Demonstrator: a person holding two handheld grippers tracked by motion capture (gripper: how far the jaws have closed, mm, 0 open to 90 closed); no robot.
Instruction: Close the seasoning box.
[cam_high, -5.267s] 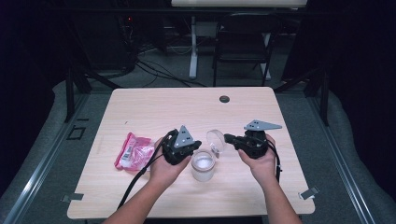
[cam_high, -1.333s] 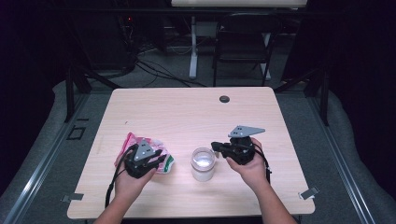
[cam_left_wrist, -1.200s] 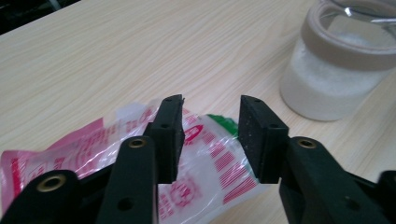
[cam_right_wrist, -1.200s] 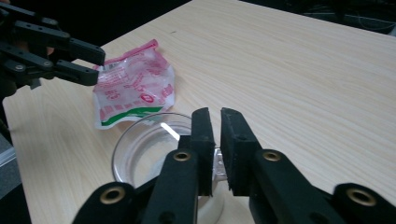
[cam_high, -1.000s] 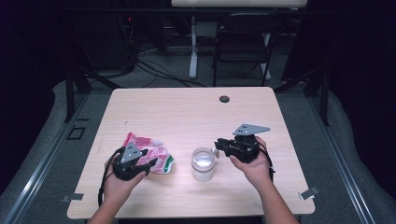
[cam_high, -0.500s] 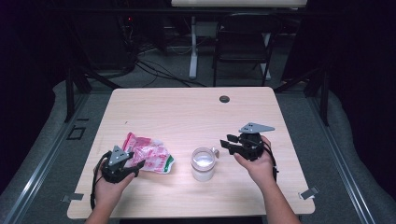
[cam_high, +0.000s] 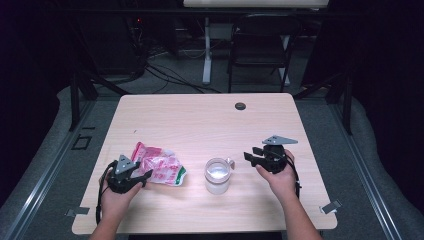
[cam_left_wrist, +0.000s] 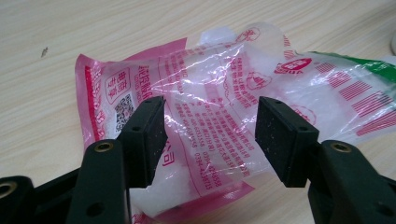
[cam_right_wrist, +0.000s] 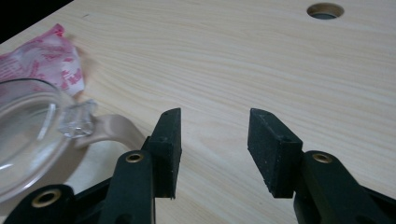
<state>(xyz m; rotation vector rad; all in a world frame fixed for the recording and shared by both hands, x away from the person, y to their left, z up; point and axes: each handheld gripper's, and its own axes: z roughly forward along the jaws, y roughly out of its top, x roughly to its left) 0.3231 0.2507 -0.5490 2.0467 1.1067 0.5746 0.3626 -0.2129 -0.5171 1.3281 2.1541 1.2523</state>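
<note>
Since the frame half a second back the left tool (cam_high: 141, 176) has slid a bit nearer and left, now sitting at the near-left end of the crumpled pink-and-clear plastic bag with a green corner (cam_high: 159, 169); the right tool (cam_high: 248, 157) has barely shifted, parked right of the small clear glass cup with a handle (cam_high: 218, 175). Left tool jaws stand wide, nothing held; in the left gripper view the bag (cam_left_wrist: 243, 116) lies flat on the pale wooden surface (cam_high: 200, 125) just beyond and between the two pads, not pinched. Right tool jaws also wide and empty, aimed left toward the cup handle (cam_right_wrist: 109, 128), a short gap away. Cup sits mid-near on the surface, bag just left of it and apart from it; it holds something white, can't tell what. Round cable hole (cam_high: 240, 106) at the far edge, well apart. Risks as I judge them: the film is thin and slick, so closing on a loose fold may grab one layer only and the bag slips or tears; dragging it right could bump the cup. Right tool pushing in on the handle off-centre could spin or tip the cup and spill the contents.
</note>
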